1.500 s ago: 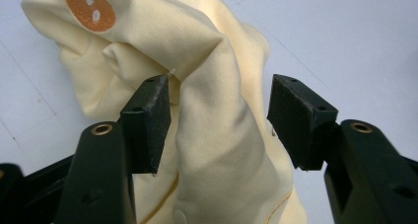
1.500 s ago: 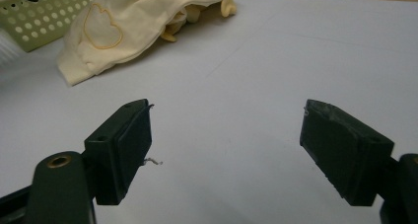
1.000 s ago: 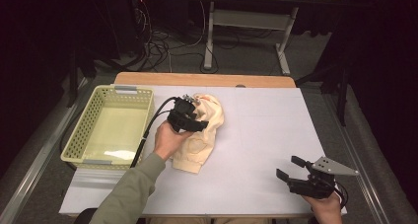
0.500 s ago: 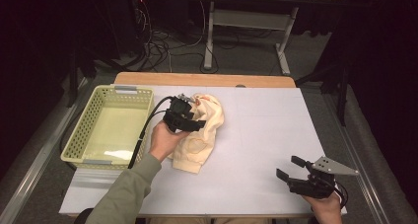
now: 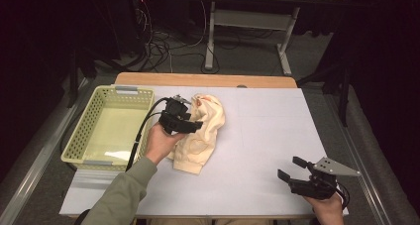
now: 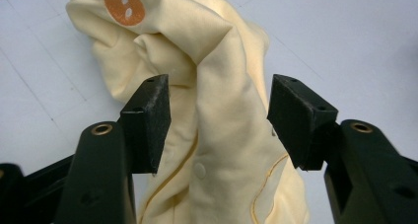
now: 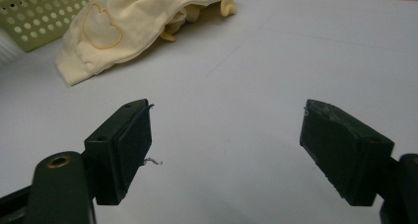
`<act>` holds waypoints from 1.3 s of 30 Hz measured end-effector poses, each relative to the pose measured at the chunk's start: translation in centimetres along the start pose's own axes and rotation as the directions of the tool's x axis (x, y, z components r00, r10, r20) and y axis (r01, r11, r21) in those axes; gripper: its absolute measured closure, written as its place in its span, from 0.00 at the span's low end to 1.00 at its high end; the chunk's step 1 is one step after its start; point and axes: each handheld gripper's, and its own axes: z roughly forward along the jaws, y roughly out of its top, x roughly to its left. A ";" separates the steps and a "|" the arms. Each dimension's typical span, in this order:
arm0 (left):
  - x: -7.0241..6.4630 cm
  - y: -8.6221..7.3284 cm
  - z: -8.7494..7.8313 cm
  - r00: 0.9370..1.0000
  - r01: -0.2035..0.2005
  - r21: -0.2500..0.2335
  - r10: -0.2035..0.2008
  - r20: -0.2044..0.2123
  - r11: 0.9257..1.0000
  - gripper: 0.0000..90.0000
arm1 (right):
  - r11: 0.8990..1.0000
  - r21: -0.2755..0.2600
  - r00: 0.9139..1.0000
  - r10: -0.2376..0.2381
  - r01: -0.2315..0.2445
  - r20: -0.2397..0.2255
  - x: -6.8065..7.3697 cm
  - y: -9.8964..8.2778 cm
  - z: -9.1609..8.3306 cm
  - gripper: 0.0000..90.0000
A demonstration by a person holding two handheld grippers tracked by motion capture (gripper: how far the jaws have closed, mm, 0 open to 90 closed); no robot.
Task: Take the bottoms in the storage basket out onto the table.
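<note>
With the left claw (image 6: 217,113) held open astride a raised fold of the yellow garment (image 5: 200,136), crumpled near the tabletop's (image 5: 267,131) left edge beside the basket (image 5: 86,131), a deep, centred bite is advised, while the right claw (image 5: 292,174) is kept open and empty.

**What your table carries**

You work at a table (image 5: 267,136) with a pale white top and a wooden strip along its far edge. On its left part stands a light green perforated basket (image 5: 84,136). Just right of the basket lies a crumpled cream-yellow garment (image 5: 205,136), spread towards the middle of the table.
</note>
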 end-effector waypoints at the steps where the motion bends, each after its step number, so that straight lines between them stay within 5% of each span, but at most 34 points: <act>1: 0.0 -0.1 -0.1 1.000 0.001 0.000 -0.001 0.000 1.000 0.45 | 1.000 0.000 1.000 0.000 0.000 0.000 0.0 0.0 0.0 0.23; 30: 0.9 -1.8 -2.6 1.000 0.006 -0.038 -0.006 0.004 0.999 0.45 | 1.000 0.006 1.000 -0.004 0.004 0.008 0.0 0.0 0.0 0.23; 39: 0.6 -2.1 -3.2 0.999 -0.029 -0.031 0.029 -0.020 0.999 0.45 | 1.000 0.005 1.000 -0.005 0.005 0.008 0.0 0.0 0.0 0.23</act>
